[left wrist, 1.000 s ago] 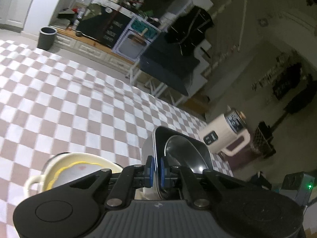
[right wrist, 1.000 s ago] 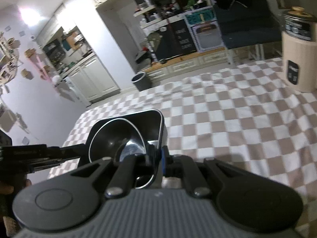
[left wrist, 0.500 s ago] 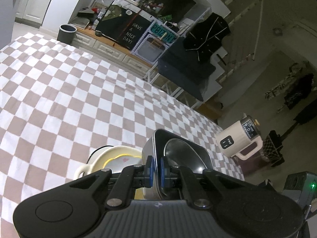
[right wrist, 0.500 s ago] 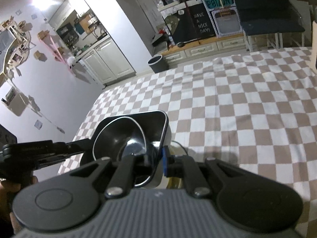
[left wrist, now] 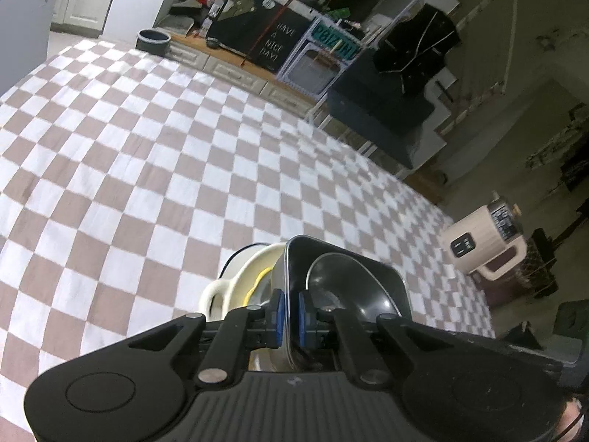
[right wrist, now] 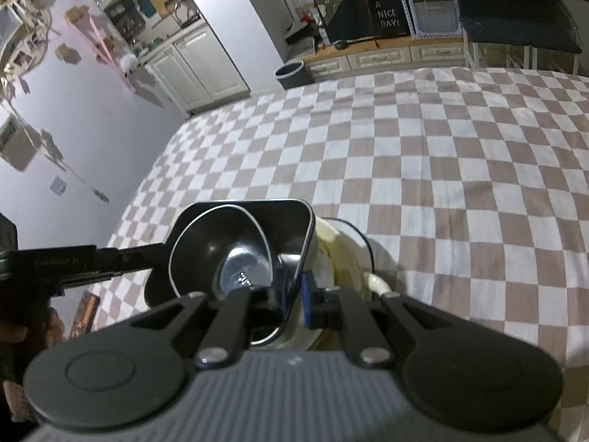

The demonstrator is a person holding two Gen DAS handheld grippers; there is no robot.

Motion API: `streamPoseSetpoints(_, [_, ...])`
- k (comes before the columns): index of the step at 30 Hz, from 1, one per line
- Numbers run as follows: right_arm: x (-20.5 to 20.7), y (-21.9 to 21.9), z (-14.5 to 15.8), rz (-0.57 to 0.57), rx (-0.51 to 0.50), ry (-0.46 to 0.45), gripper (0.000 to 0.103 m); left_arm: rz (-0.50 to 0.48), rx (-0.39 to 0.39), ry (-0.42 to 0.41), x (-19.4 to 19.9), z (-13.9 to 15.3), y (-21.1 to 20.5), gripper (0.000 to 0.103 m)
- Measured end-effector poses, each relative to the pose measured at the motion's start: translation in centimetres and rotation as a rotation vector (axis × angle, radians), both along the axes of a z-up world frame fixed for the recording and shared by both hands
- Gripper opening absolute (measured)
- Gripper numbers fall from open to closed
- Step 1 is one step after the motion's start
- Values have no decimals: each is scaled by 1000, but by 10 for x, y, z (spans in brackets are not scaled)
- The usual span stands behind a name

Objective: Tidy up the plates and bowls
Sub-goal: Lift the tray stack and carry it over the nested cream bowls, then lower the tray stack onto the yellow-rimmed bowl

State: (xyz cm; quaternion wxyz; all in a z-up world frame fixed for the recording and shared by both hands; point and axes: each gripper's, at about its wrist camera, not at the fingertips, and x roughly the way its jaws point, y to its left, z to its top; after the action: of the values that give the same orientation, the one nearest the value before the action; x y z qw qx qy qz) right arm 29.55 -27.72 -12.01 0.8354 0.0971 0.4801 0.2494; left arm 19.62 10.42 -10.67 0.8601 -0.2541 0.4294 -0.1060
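Note:
A black square dish holds a steel bowl and hangs tilted just over a cream two-handled bowl with a yellow-edged plate inside. My left gripper is shut on the dish's near rim. In the right wrist view, the right gripper is shut on the opposite rim of the black dish, with the steel bowl in it. The cream bowl shows under and right of the dish. The left gripper reaches in from the left.
A brown-and-white checked cloth covers the table. A cream kettle stands near its right edge. Beyond the far edge are a dark bin, low cabinets and a dark bench. A person's hand shows at lower left.
Both grippers have carried the black dish with the steel bowl sideways and a little down. The cream bowl, earlier off to one side, now sits right under the dish.

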Motion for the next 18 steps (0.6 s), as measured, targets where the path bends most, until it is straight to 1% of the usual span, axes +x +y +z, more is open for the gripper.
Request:
streamPoseSetpoints(4, [-1,-6,1,7,3,11,10,-12,14,27,1,-9,0,7])
streamPoseSetpoints(14, [-1,8,-9,18,-48,32,11,-30,60,52,7,-17,-9,7])
streamPoseSetpoints(18, [1,11,-14,16,-56,39,11,-24,51,49,7,-17,-8,7])
